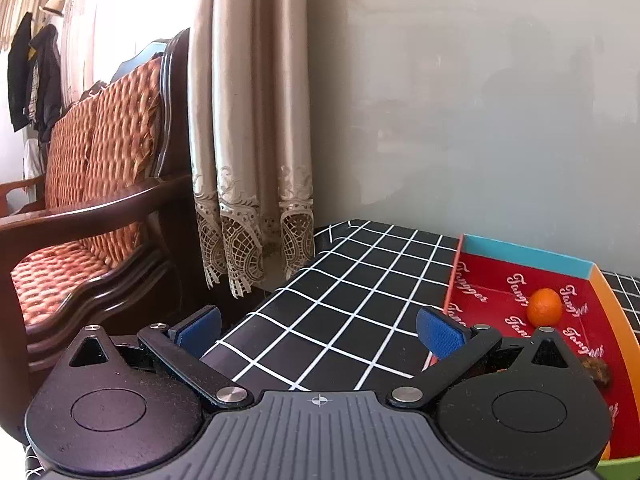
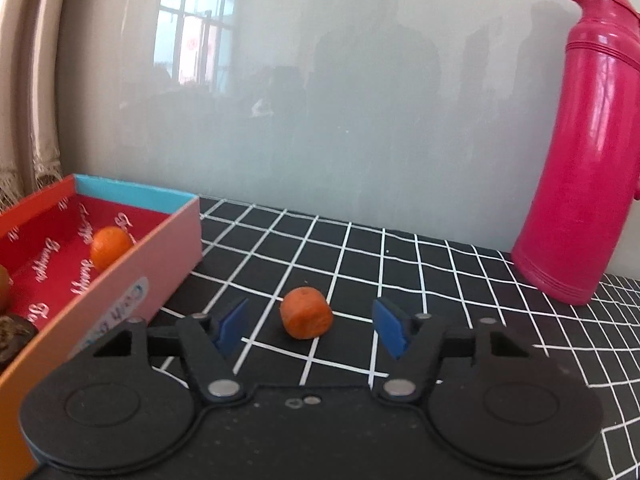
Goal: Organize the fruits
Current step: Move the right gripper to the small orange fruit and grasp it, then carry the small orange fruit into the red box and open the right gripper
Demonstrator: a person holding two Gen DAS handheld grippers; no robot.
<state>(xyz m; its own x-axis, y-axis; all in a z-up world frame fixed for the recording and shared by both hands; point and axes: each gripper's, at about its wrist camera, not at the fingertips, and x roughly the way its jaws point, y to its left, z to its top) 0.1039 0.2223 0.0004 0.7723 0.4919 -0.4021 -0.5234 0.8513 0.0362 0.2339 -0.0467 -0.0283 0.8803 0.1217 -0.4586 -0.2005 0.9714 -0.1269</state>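
Checked tablecloth [image 2: 400, 280] lies bare around orange piece [image 2: 306, 318], box wall [image 2: 152, 256] near.

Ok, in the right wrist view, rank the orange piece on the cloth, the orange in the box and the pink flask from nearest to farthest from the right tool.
1. Orange piece, on the cloth just ahead of the right tool.
2. Orange, left, inside the box.
3. Pink flask, far right by the wall.

Brown fruit [image 1: 598, 372] half hidden behind the left tool's arm; flask [image 2: 580, 152] cropped at the edge.
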